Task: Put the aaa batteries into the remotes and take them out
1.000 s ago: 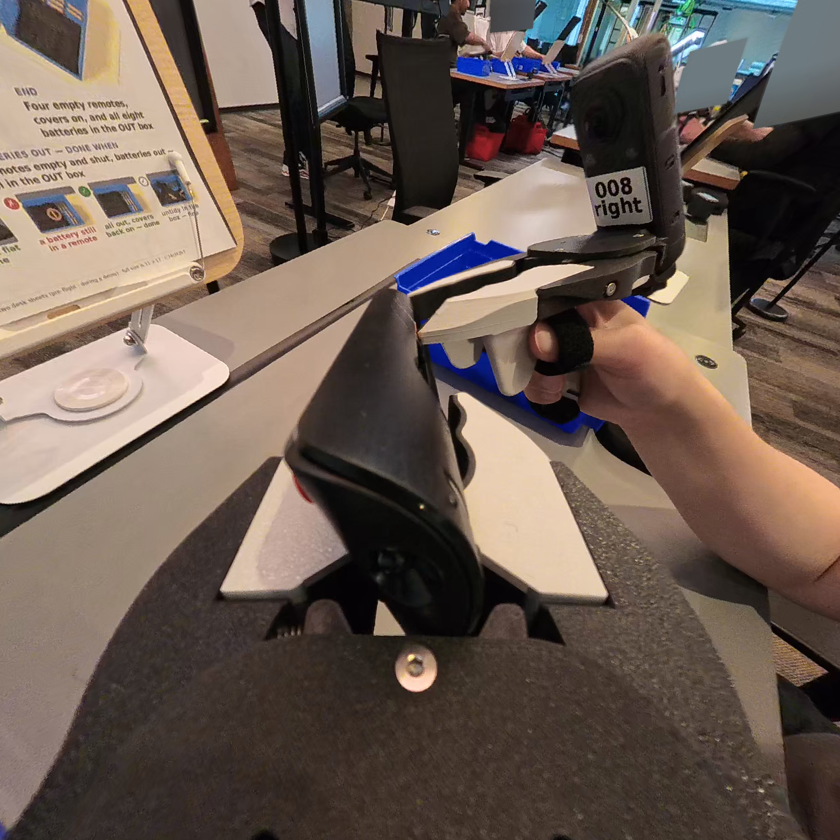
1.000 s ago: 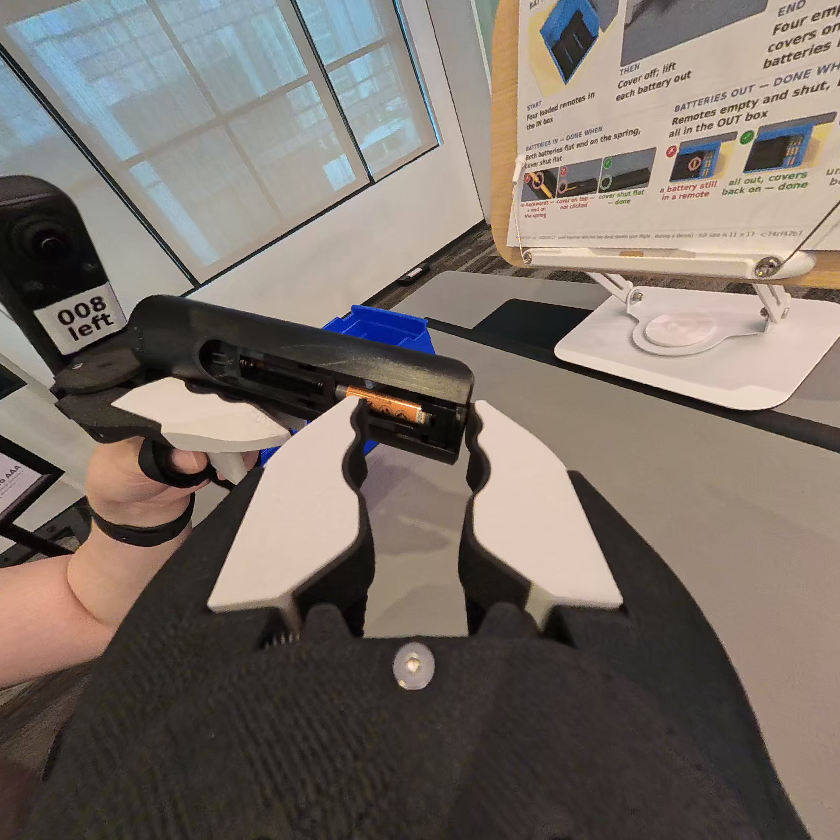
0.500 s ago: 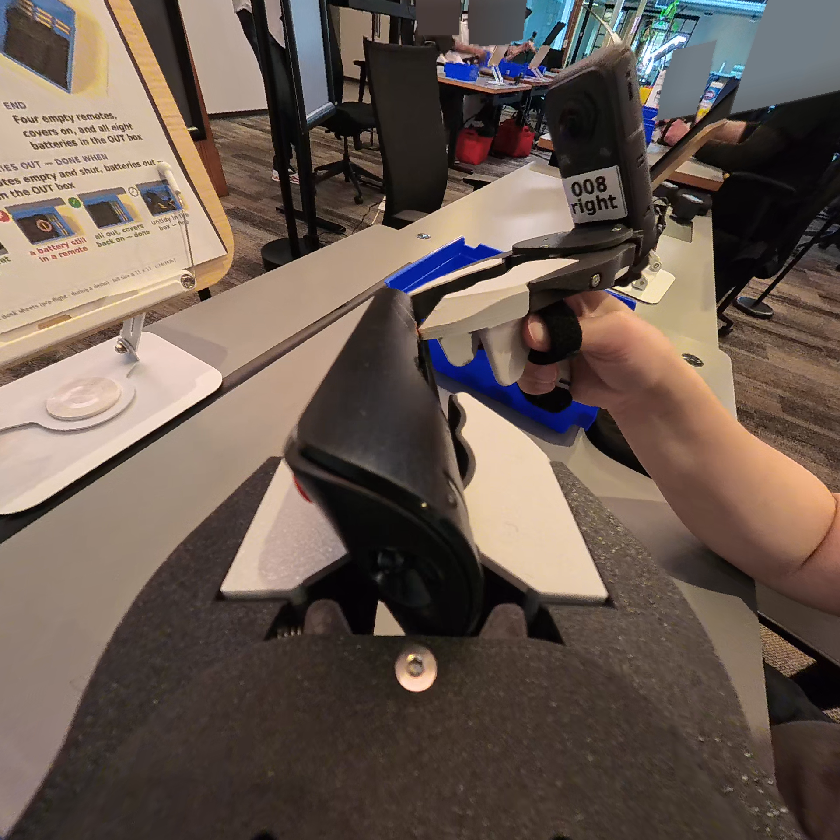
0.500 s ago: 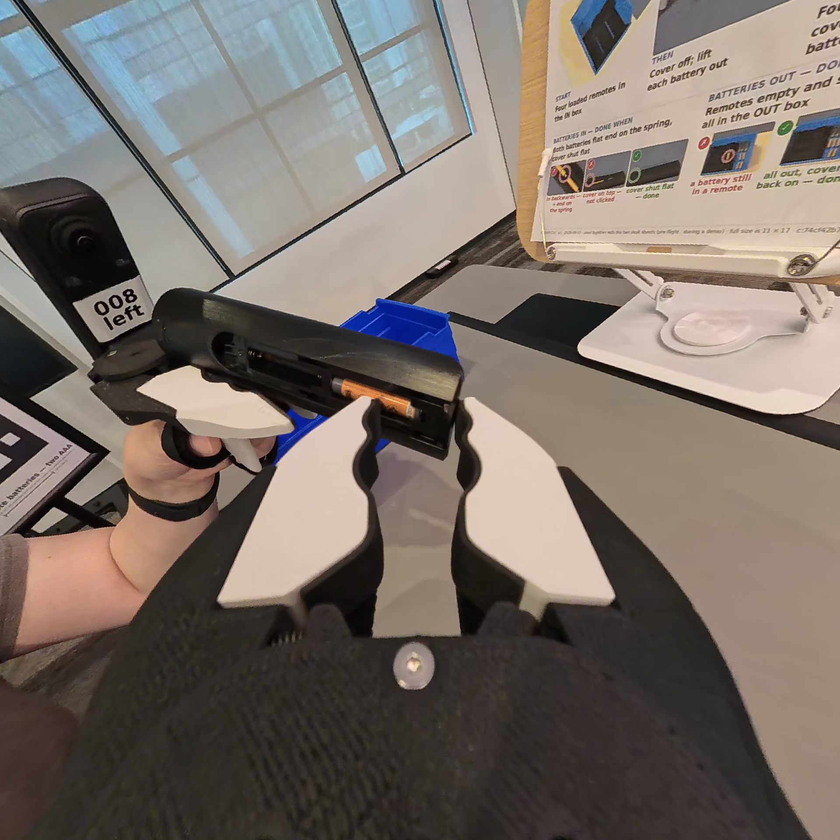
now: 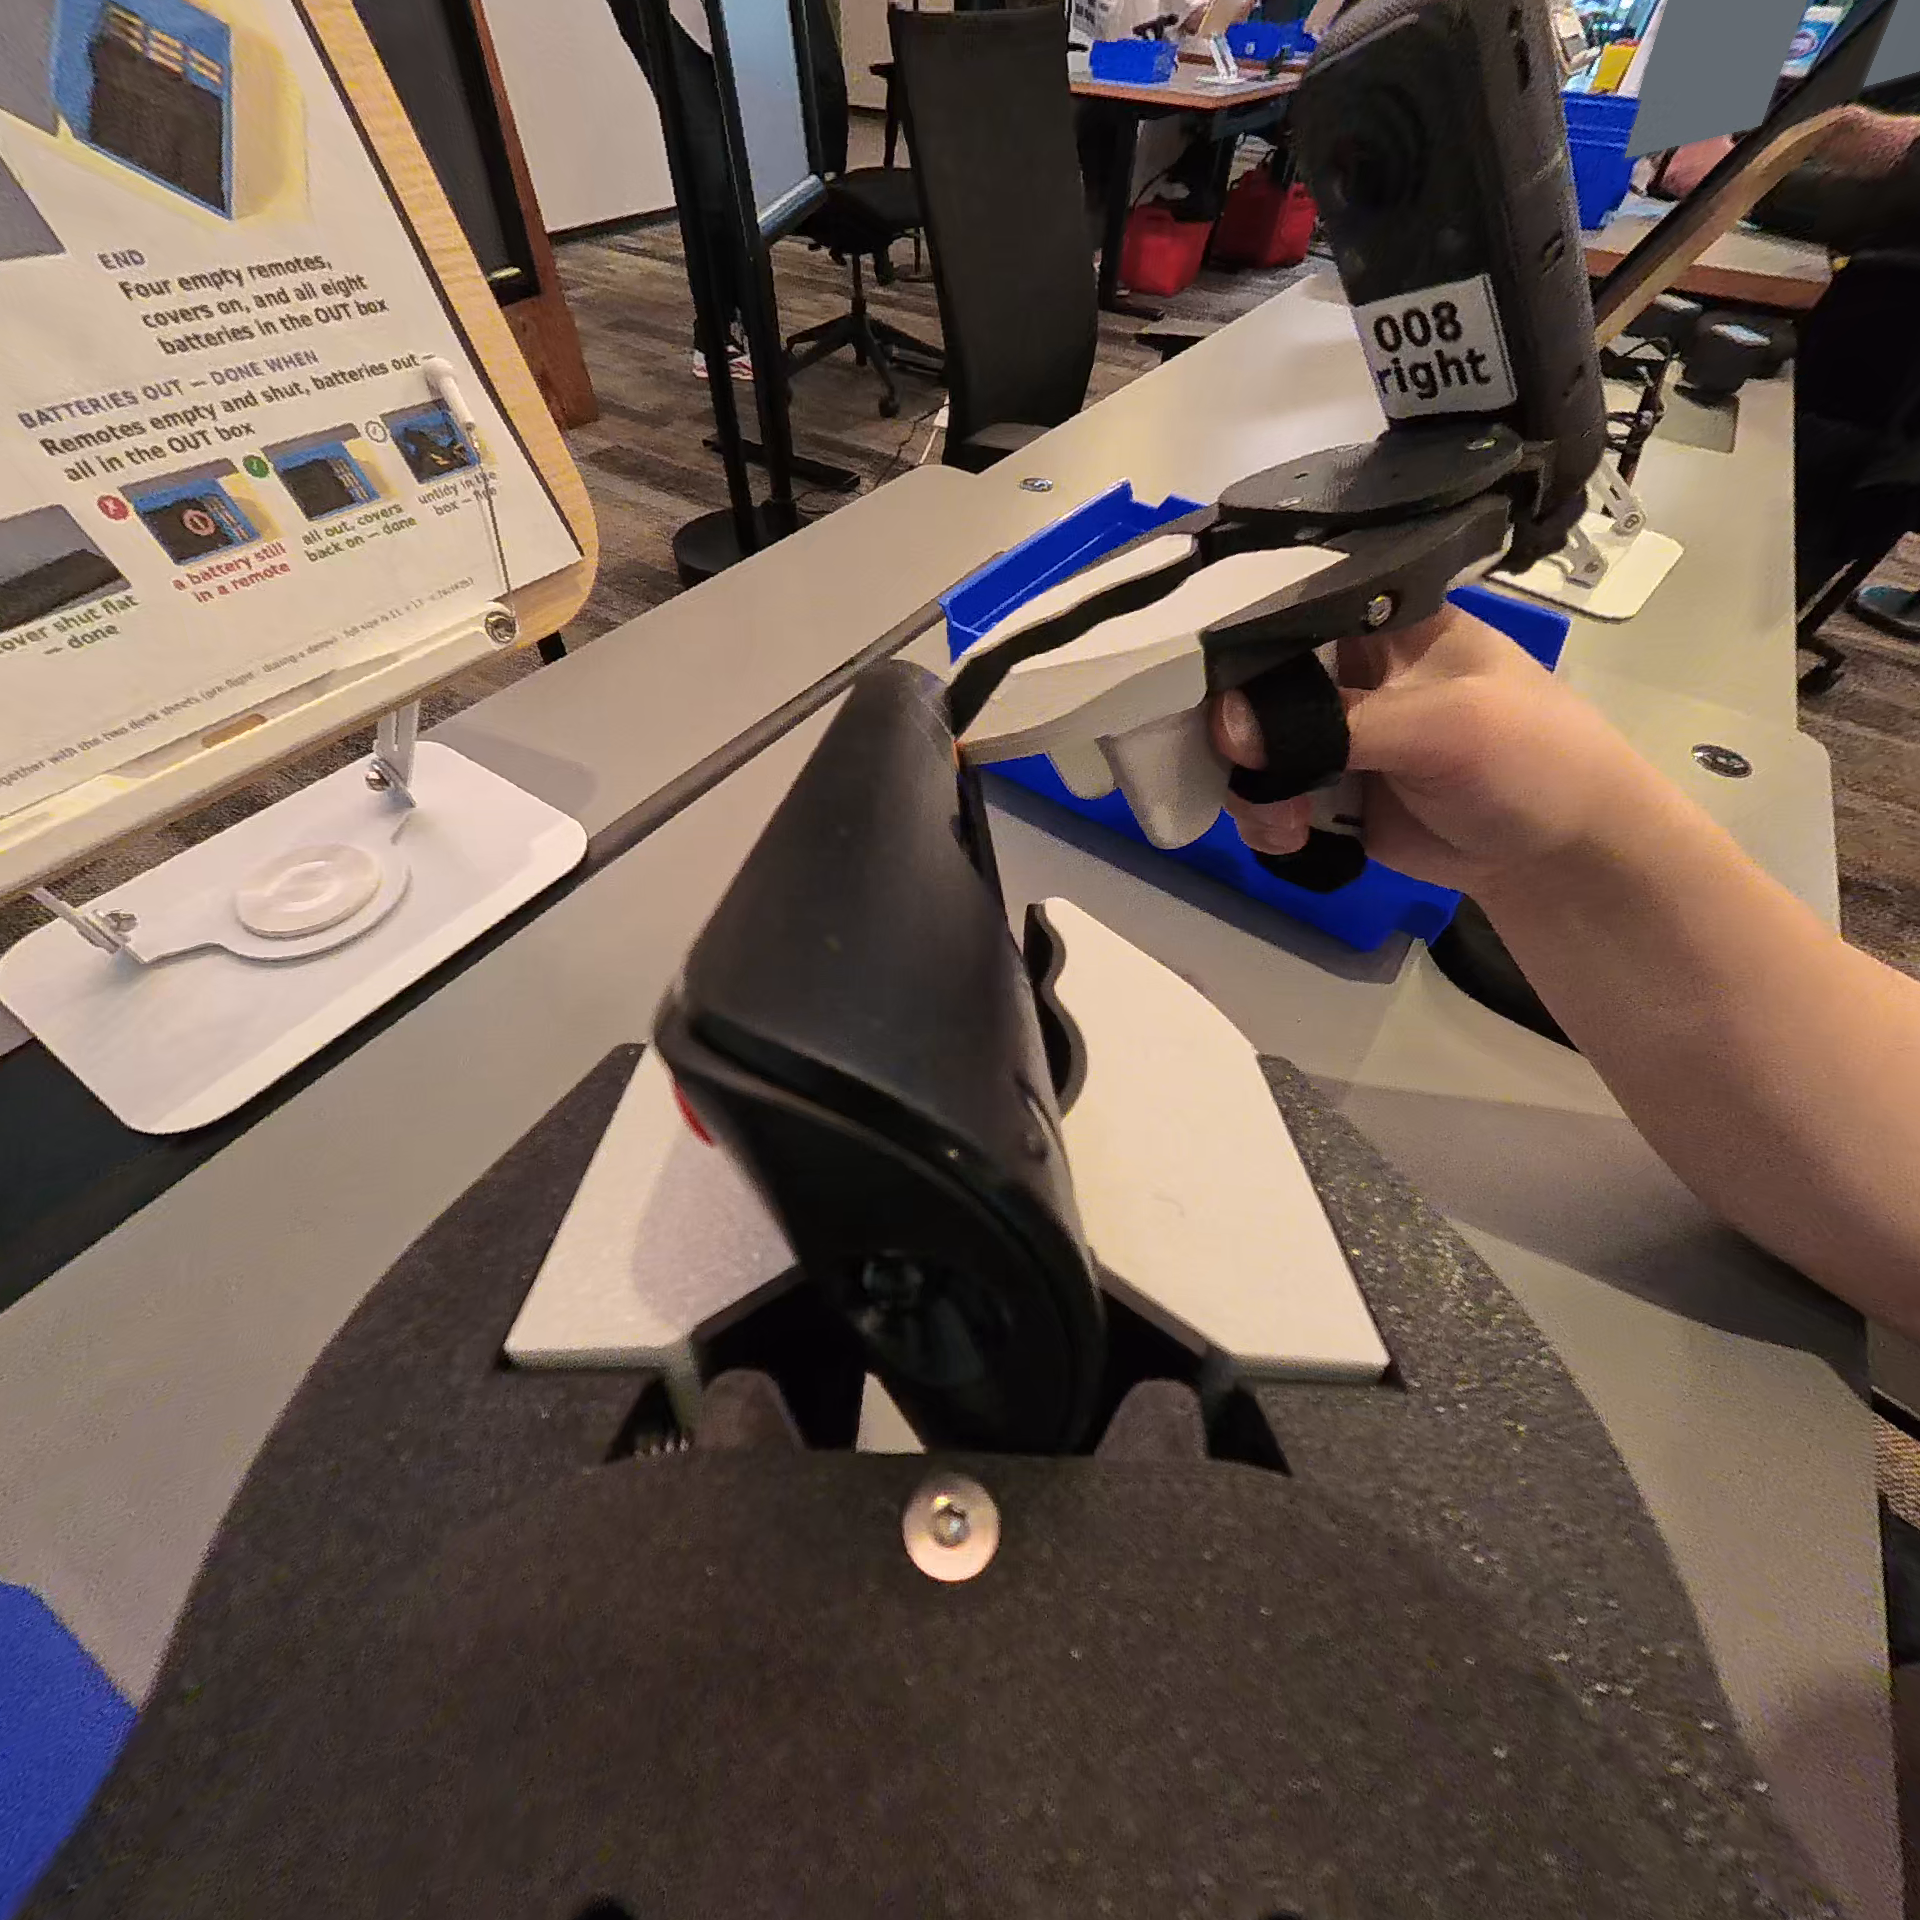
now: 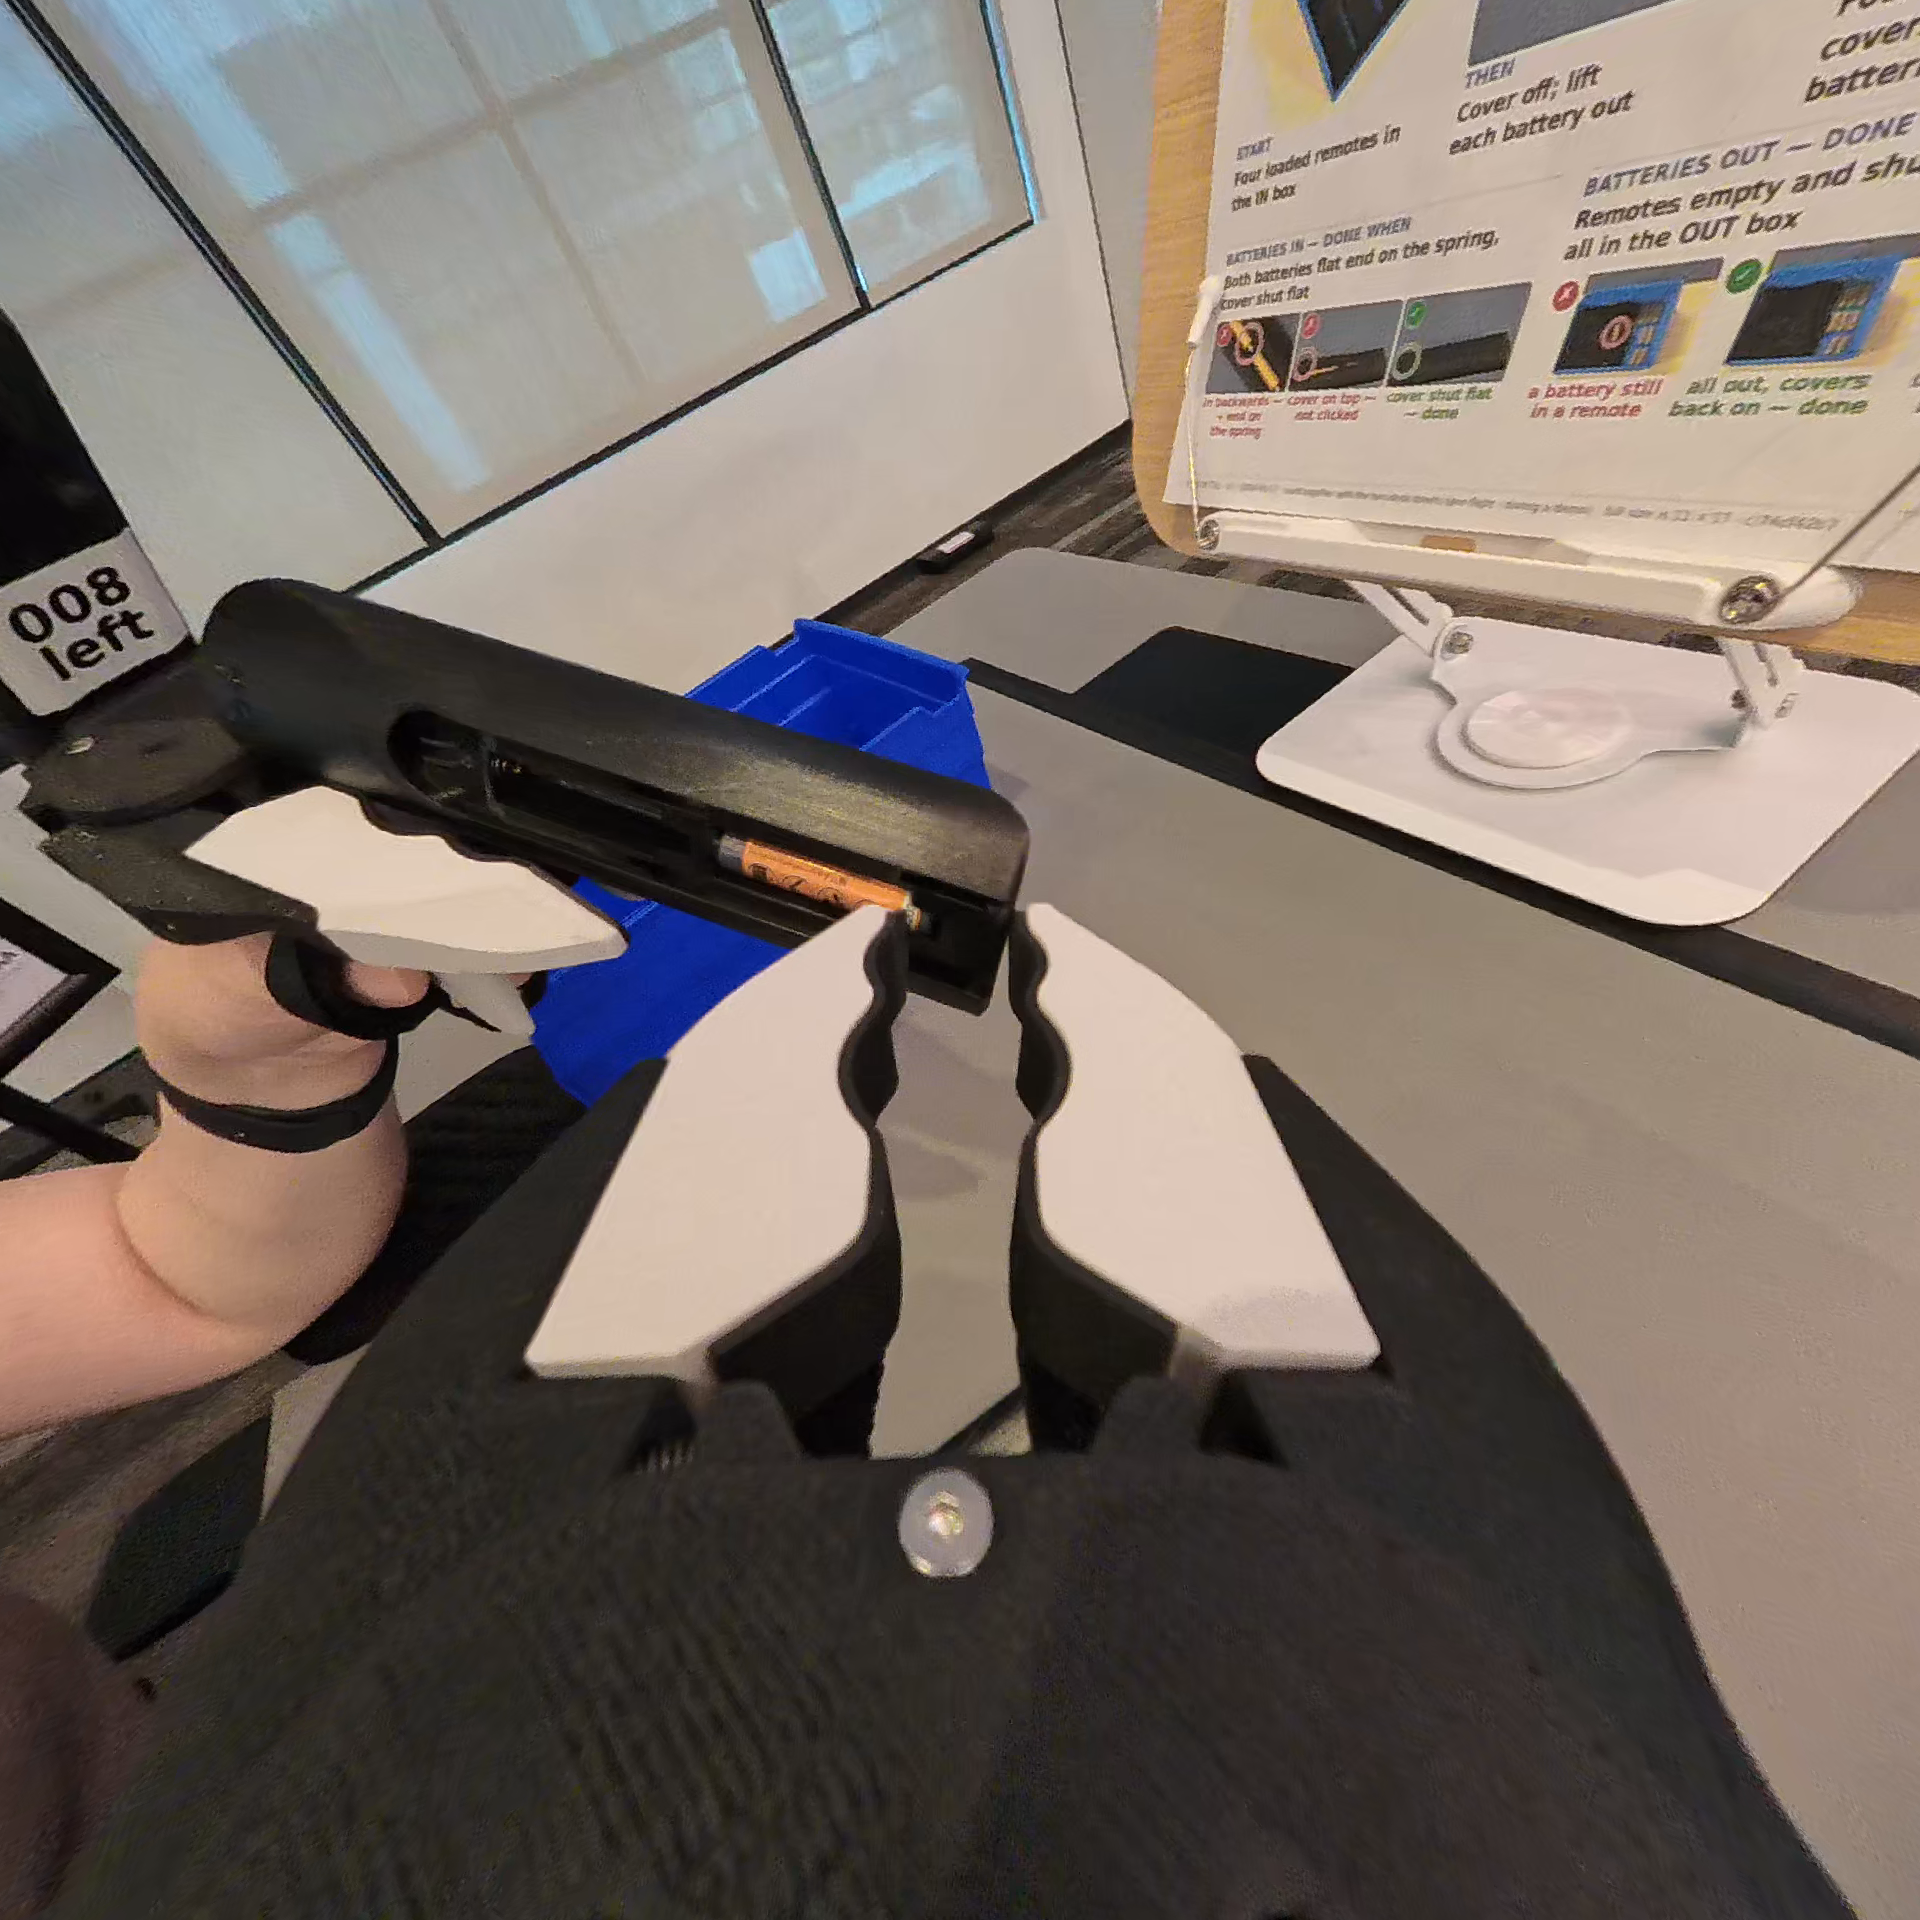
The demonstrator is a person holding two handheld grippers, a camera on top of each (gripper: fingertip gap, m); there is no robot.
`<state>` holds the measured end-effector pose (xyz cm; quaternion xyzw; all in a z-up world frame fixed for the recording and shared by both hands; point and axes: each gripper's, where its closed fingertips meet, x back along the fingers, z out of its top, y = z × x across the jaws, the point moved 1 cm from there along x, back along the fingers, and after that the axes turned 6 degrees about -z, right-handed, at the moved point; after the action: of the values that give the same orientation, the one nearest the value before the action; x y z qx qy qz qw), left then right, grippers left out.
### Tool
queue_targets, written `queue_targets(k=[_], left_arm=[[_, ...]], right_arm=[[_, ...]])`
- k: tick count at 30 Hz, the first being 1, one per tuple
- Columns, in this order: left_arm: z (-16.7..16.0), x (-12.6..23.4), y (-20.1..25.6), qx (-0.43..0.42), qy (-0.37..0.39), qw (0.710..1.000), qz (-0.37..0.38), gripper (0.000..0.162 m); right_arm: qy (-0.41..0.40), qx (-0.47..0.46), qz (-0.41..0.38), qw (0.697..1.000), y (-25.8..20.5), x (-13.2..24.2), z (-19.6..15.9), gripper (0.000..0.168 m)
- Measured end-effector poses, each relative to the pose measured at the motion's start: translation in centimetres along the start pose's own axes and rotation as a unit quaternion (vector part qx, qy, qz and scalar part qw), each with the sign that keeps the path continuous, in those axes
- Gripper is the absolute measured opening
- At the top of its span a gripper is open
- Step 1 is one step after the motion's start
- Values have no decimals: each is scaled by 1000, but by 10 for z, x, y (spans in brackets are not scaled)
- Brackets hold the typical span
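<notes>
Holding: the left gripper (image 5: 914, 997) is pinched on a black remote (image 5: 873, 987), lifted above the grey table (image 5: 312, 1226); the remote's rounded end sits back between the fingers, its other end pointing away from the camera.
Remote, from the right wrist view: the remote (image 6: 623, 769) lies nearly level in the air, its battery bay uncovered and facing the right gripper (image 6: 951, 925).
Battery: one orange-and-black AAA battery (image 6: 816, 878) lies in the bay at the end nearest the right gripper; the rest of the bay looks dark, and I cannot tell what it contains.
Right gripper: fingers parted by a narrow gap and holding nothing; the left fingertip (image 6: 868, 930) sits right at the battery's near end, but actual contact cannot be judged; the right fingertip is just beside the remote's end corner.
Right gripper, from the left wrist view: its tips (image 5: 961, 717) meet the far end of the remote.
Surroundings: a blue bin (image 6: 852, 696) stands on the table behind the remote; a second blue bin (image 5: 1299, 894) is behind the right gripper; an instruction sheet on a white stand (image 6: 1558, 769) is at the table's far side.
</notes>
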<state>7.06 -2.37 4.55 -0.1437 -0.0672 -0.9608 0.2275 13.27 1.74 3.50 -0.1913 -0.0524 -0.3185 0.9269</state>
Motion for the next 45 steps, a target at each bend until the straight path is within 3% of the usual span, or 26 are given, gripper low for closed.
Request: queue_targets(k=[10,14,21,39,41,45], left_arm=[[0,-2,0,-15,-4,1000,19,27],[3,2,-2,4,10,1000,9,27],[1,-3,3,1,3,1000,8,27],[0,-3,3,-6,-3,1000,22,27],[1,-2,3,-16,-4,999,28,27],[0,-3,4,-32,-12,999,40,27]], right_arm=[[14,-39,-9,999,2,-2,1,21],[31,-65,24,997,-7,0,8,36],[24,-68,-2,997,-8,-4,5,43],[11,-37,-32,999,-2,-1,3,34],[18,-14,-52,998,3,1,4,18],[8,10,-67,998,3,1,3,18]])
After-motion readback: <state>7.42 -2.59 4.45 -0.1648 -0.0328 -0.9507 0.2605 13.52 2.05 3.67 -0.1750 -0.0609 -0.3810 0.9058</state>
